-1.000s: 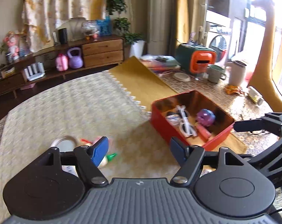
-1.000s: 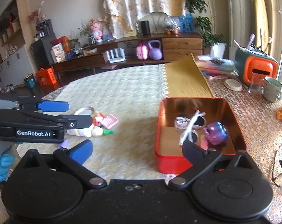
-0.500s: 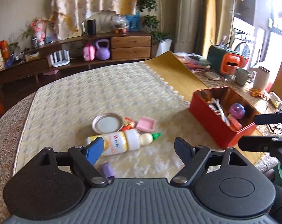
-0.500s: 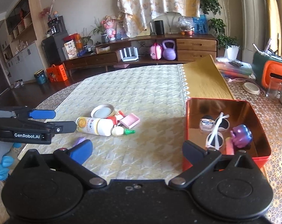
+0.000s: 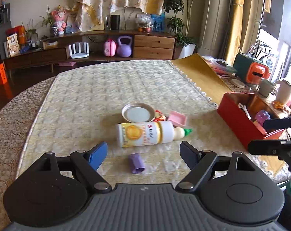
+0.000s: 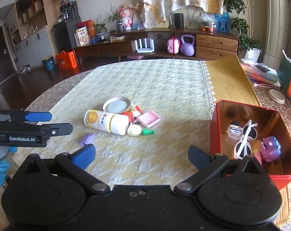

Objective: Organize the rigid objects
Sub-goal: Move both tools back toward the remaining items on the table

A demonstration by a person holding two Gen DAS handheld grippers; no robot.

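Note:
A white and yellow bottle (image 5: 144,133) with a green tip lies on the cream tablecloth, beside a round metal lid (image 5: 138,113), a pink ridged box (image 5: 177,118) and a red packet (image 5: 160,116). A small purple piece (image 5: 136,163) lies between the jaws of my open, empty left gripper (image 5: 143,154). The red tin (image 6: 251,140) on the right holds white sunglasses (image 6: 245,141), a small jar (image 6: 234,130) and a purple toy (image 6: 270,148). My right gripper (image 6: 141,155) is open and empty, left of the tin. The bottle (image 6: 107,122) also shows there.
A yellow mat (image 6: 228,80) lies behind the tin. Mugs, a white jug (image 5: 283,94) and an orange and green appliance (image 5: 251,72) stand at the far right. The left gripper (image 6: 37,123) shows at the left of the right wrist view.
My left gripper has swung left from the tin to the pile of loose objects; the purple piece now lies between its jaws. My right gripper has drifted left and back.

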